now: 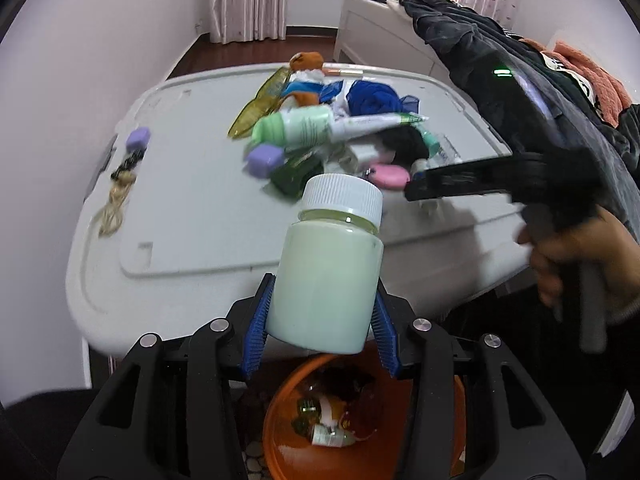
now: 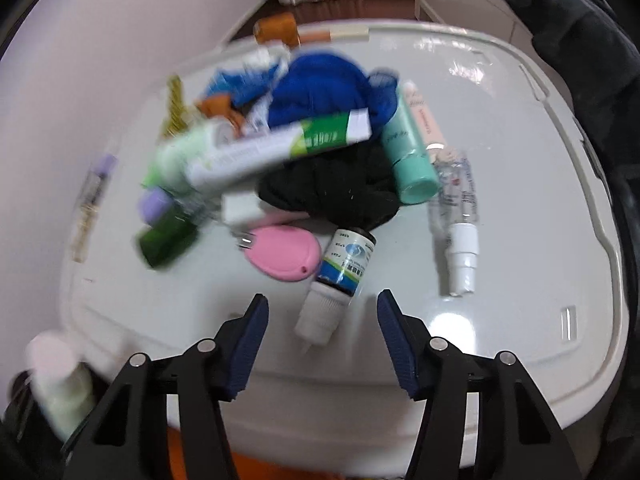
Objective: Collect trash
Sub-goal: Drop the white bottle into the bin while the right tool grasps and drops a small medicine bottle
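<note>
Your left gripper (image 1: 322, 320) has its blue fingers (image 1: 258, 326) clamped on a pale green jar (image 1: 328, 276) with a white ribbed cap; the jar stands upright between them, just past the near edge of the white table (image 1: 192, 216), and above an orange bin (image 1: 296, 436) on the floor. The bin already holds several scraps and small containers. Your right gripper (image 2: 322, 320) points down at the table with its fingers (image 2: 250, 344) apart and touching nothing; a small dropper bottle (image 2: 338, 276) with a blue and green label lies on the table between them, white tip toward the camera. Just beside that bottle, to its left in the right wrist view, lies a pink oval case (image 2: 282, 254). Behind both sits a heap: black cloth (image 2: 332, 188), blue cloth (image 2: 320, 88), a green and white tube (image 2: 276, 148), a dark green bottle (image 2: 168, 240) with a lilac cap, and a teal tube (image 2: 410, 160). A clear spray bottle (image 2: 458, 216) with a white nozzle lies apart at the right of the heap. In the left wrist view your right hand (image 1: 576, 256) is blurred at the right edge, holding its gripper out over the heap, and a yellowish hair tie (image 1: 114, 208) lies well apart at the table's left edge, near a lilac cube (image 1: 138, 138).
</note>
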Motion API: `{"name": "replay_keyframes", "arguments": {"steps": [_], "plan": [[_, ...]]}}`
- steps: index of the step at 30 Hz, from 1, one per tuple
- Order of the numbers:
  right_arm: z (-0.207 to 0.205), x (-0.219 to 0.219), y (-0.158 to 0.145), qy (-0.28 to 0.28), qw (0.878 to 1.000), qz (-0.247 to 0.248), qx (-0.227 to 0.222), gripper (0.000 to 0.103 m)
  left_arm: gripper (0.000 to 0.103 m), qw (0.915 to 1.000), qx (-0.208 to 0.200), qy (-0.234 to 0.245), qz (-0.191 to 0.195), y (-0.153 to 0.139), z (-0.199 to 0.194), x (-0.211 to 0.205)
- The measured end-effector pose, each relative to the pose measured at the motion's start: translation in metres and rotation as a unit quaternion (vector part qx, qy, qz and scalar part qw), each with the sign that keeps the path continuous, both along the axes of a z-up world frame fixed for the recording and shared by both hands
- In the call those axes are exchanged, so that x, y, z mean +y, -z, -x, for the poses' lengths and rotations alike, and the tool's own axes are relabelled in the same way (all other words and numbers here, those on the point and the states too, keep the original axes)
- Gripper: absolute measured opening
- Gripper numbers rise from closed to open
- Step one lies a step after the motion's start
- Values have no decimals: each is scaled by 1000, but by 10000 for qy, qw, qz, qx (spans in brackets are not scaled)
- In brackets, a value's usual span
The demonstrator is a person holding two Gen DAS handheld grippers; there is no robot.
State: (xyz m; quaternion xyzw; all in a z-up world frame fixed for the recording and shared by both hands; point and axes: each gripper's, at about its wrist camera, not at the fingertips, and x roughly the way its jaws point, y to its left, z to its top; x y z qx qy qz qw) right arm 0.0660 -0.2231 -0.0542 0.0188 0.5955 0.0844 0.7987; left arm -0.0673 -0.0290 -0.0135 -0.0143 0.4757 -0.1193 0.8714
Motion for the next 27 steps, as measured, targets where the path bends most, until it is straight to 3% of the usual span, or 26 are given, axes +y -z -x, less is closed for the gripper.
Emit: {"name": "replay_keyframes", "arguments": {"steps": [1,2,3,8,9,20,27], "plan": [[-1,3,0,-22,9998,160,-143,45,44,10000,28,-27,36,1,3,2],[0,10,0,-115,9981,519,-303,27,44,9999,64,-45,80,4,3,2],[2,17,0,-300,9963,700,-407,25,44,9999,78,-52,103,5,3,3],[18,8,-10,-175,9972,502,-519,23,44,9999,5,-67,124,1,7,3],[26,2,-20,-161,9975,267,-634,23,44,9998,-13,-80,157,-1,9,4],[126,-3,-105,-748,9883,-462,-1246,24,44,9999,-82,28,148,-28,41,0],[174,2,-96,-1085,9873,-689,-928,24,44,9999,137,82,5,-21,67,-4]]}}
